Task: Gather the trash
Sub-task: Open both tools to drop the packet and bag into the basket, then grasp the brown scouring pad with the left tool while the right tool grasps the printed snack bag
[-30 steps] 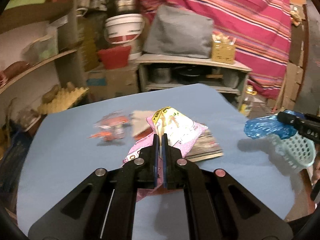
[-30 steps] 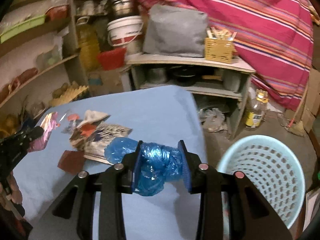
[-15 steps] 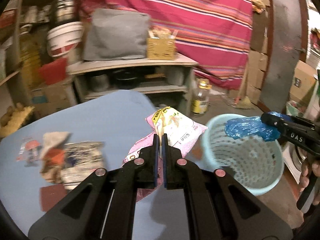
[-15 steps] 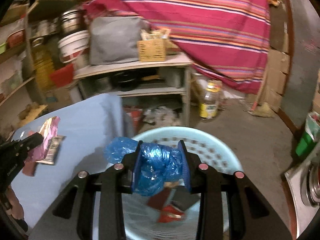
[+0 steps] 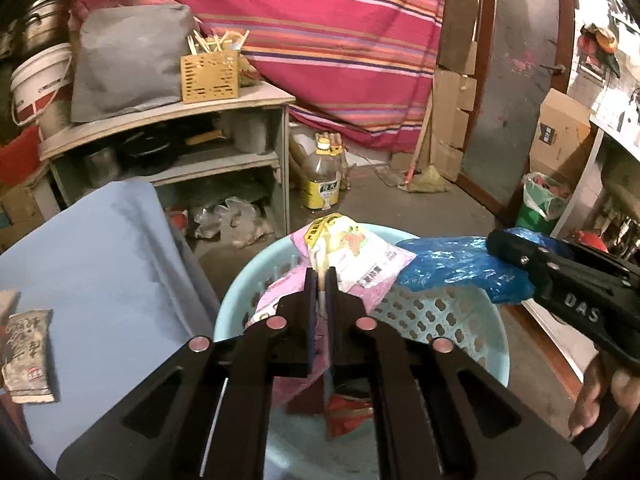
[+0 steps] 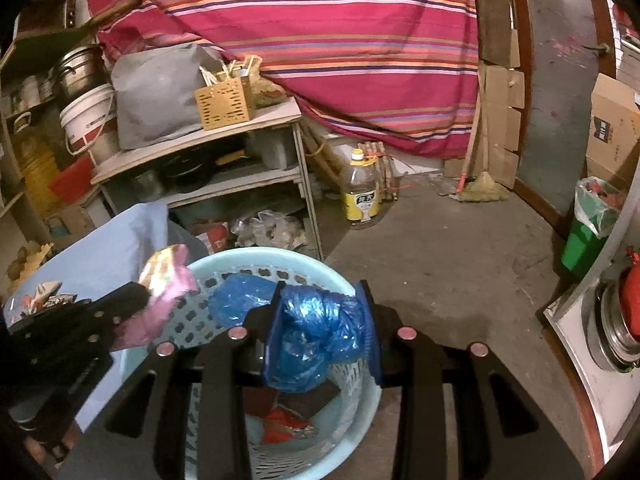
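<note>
My left gripper [image 5: 319,280] is shut on a pink and white snack wrapper [image 5: 360,264] and holds it over the light blue perforated basket [image 5: 452,312]. My right gripper [image 6: 322,300] is shut on a crumpled blue plastic bag [image 6: 316,332], also above the basket [image 6: 352,412]. In the left wrist view the blue bag [image 5: 452,268] and the right gripper's black body hang over the basket's right rim. In the right wrist view the pink wrapper [image 6: 168,284] shows over the basket's left rim. Red wrappers [image 6: 284,428] lie inside the basket.
The blue-covered table [image 5: 100,264] is at the left with a grey wrapper [image 5: 28,356] and more scraps [image 6: 44,296] on it. A wooden shelf unit [image 5: 180,128] stands behind. An oil bottle [image 6: 362,192] and a green bin [image 6: 588,232] stand on the floor.
Both grippers have swung right from over the table to above the basket, each still holding its piece of trash. The wrapper and bag now hang over the basket's opening.
</note>
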A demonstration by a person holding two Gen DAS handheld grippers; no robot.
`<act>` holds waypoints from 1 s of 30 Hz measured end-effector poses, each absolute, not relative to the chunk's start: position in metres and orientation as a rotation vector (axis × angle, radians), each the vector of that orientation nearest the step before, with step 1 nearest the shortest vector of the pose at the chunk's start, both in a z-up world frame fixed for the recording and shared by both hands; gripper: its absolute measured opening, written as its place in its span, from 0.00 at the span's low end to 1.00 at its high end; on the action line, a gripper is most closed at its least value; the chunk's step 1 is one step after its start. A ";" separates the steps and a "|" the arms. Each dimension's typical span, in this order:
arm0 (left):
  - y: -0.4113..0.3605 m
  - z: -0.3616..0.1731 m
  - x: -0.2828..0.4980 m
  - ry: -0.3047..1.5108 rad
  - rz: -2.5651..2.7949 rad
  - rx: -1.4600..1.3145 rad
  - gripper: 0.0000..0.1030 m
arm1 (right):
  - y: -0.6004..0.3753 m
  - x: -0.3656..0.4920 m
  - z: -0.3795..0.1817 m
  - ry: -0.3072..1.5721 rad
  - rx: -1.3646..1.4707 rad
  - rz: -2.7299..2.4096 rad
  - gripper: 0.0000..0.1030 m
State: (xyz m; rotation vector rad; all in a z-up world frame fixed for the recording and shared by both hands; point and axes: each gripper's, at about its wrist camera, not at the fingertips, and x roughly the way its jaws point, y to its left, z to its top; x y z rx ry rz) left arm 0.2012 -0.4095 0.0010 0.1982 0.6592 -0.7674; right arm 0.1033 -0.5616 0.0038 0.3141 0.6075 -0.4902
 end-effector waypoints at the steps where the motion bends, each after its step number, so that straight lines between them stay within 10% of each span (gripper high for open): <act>1: -0.410 0.000 0.203 0.660 -0.761 0.199 0.08 | -0.563 0.103 0.003 0.608 0.317 -0.490 0.33; 7: -0.404 0.003 0.208 0.643 -0.727 0.200 0.54 | -0.564 0.104 0.001 0.620 0.321 -0.493 0.34; 17: -0.342 0.026 0.208 0.577 -0.599 0.180 0.95 | -0.546 0.122 -0.001 0.649 0.287 -0.479 0.37; 21: -0.299 0.027 0.209 0.580 -0.532 0.180 0.95 | -0.534 0.133 -0.005 0.679 0.262 -0.487 0.69; 30: -0.171 0.006 0.228 0.623 -0.299 0.163 0.95 | -0.495 0.149 0.002 0.665 0.220 -0.509 0.93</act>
